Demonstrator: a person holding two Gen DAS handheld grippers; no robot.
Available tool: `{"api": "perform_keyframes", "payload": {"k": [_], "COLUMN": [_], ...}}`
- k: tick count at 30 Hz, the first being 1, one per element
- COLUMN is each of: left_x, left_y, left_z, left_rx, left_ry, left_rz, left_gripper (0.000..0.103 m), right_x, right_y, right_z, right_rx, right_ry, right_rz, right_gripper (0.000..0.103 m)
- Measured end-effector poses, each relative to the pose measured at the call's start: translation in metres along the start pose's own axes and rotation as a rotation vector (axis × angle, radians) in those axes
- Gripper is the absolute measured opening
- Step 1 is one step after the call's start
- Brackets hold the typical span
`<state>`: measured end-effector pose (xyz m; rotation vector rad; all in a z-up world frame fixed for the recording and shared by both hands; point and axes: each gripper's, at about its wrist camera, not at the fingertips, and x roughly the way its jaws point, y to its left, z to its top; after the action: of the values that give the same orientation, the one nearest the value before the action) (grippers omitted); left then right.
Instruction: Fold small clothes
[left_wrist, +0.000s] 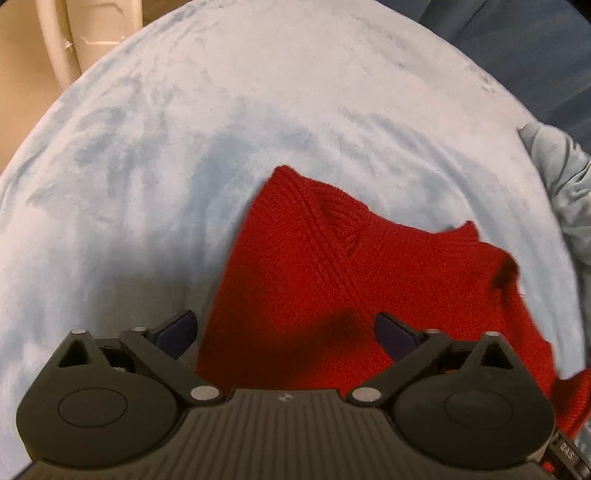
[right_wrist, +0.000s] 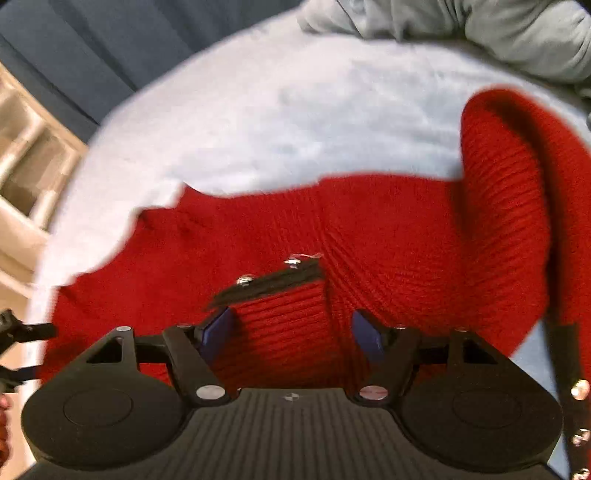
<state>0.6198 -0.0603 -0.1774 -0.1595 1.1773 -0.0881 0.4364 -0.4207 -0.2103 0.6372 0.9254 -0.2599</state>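
Observation:
A red knitted garment (left_wrist: 332, 269) lies partly folded on a pale blue fleece blanket (left_wrist: 184, 147). My left gripper (left_wrist: 284, 332) is open above the garment's near edge, holding nothing. In the right wrist view the same red knit (right_wrist: 388, 240) fills the middle, with a black strap with metal snaps (right_wrist: 273, 282) across it and another black snap strip (right_wrist: 569, 387) at the right. A sleeve or fold (right_wrist: 509, 177) curls up at the right. My right gripper (right_wrist: 291, 336) is open just over the ribbed part, with nothing between its pads.
A grey-green crumpled cloth (left_wrist: 565, 199) lies at the blanket's right edge and also shows in the right wrist view (right_wrist: 480, 33). A dark blue surface (left_wrist: 517, 48) lies beyond the blanket. Beige furniture (left_wrist: 74, 37) stands at the far left.

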Motion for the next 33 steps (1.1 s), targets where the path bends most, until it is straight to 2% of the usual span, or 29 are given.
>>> {"api": "perform_keyframes", "payload": {"k": [1,2,3,6,8,10,11,12,13,15,16,17,18,19,20,22,24,25,27,30,32,33], "left_x": [0.002,0.000,-0.003,-0.019,-0.026,-0.025,-0.021,-0.016,-0.012,-0.006,-0.008,-0.013,-0.020,-0.025,-0.029,-0.030,-0.021,-0.013,-0.010,-0.021,-0.039,-0.054], "left_y": [-0.004,-0.004,0.002,0.036,0.056,0.069,0.071,0.069,0.064,0.054,0.050,0.046,0.044,0.043,0.042,0.039,0.038,0.039,0.041,0.042,0.044,0.044], "left_z": [0.001,0.001,0.001,-0.003,-0.007,-0.009,-0.010,-0.010,-0.010,-0.008,-0.010,-0.014,-0.020,-0.025,-0.030,-0.039,-0.045,-0.047,-0.053,-0.057,-0.066,-0.075], "left_rx": [0.020,0.028,-0.003,-0.158,-0.217,-0.270,-0.283,-0.276,-0.255,-0.203,-0.181,-0.153,-0.116,-0.075,-0.029,0.080,0.158,0.190,0.220,0.214,0.199,0.196], "left_ry": [-0.028,-0.066,-0.102,-0.172,-0.226,-0.239,-0.242,-0.231,-0.218,-0.182,-0.184,-0.218,-0.262,-0.288,-0.308,-0.336,-0.312,-0.284,-0.286,-0.294,-0.315,-0.327], "left_rz": [0.035,0.075,0.061,-0.070,-0.087,-0.113,-0.120,-0.114,-0.098,-0.060,-0.027,0.002,0.026,0.051,0.072,0.107,0.174,0.221,0.240,0.233,0.208,0.192], "left_gripper": [0.049,0.027,0.021,0.018,0.018,0.018,0.020,0.028,0.034,0.078,0.085,0.089,0.094,0.096,0.101,0.101,0.102,0.102,0.103,0.103,0.103,0.103], "right_x": [0.004,0.000,-0.007,-0.052,-0.089,-0.119,-0.129,-0.132,-0.125,-0.091,-0.067,-0.040,-0.015,0.000,-0.001,-0.012,-0.016,-0.016,-0.025,-0.061,-0.093,-0.114], "right_y": [0.003,0.008,0.012,0.017,0.016,0.014,0.010,0.007,0.007,0.002,0.000,-0.006,-0.012,-0.017,-0.021,-0.019,-0.019,-0.023,-0.023,-0.029,-0.036,-0.039], "right_z": [-0.003,-0.007,-0.009,-0.015,-0.015,-0.014,-0.013,-0.011,-0.009,-0.001,0.000,0.001,0.000,-0.003,-0.010,-0.021,-0.030,-0.034,-0.042,-0.052,-0.067,-0.080], "right_rx": [-0.011,-0.045,-0.069,-0.080,-0.053,-0.036,-0.024,-0.018,-0.022,-0.012,-0.022,-0.034,-0.050,-0.074,-0.101,-0.146,-0.188,-0.216,-0.242,-0.174,-0.127,-0.114], "right_ry": [-0.012,-0.057,-0.094,-0.221,-0.288,-0.347,-0.380,-0.398,-0.396,-0.327,-0.282,-0.227,-0.152,-0.098,-0.138,-0.190,-0.193,-0.188,-0.199,-0.217,-0.248,-0.266], "right_rz": [-0.008,0.001,0.000,0.099,0.205,0.281,0.311,0.324,0.305,0.177,0.093,-0.011,-0.095,-0.123,-0.104,-0.119,-0.133,-0.154,-0.167,-0.107,-0.051,-0.035], "right_gripper": [0.053,0.016,0.010,0.009,0.008,0.008,0.008,0.008,0.008,0.008,0.010,0.016,0.017,0.016,0.018,0.021,0.011,0.009,0.009,0.020,0.040,0.043]}}
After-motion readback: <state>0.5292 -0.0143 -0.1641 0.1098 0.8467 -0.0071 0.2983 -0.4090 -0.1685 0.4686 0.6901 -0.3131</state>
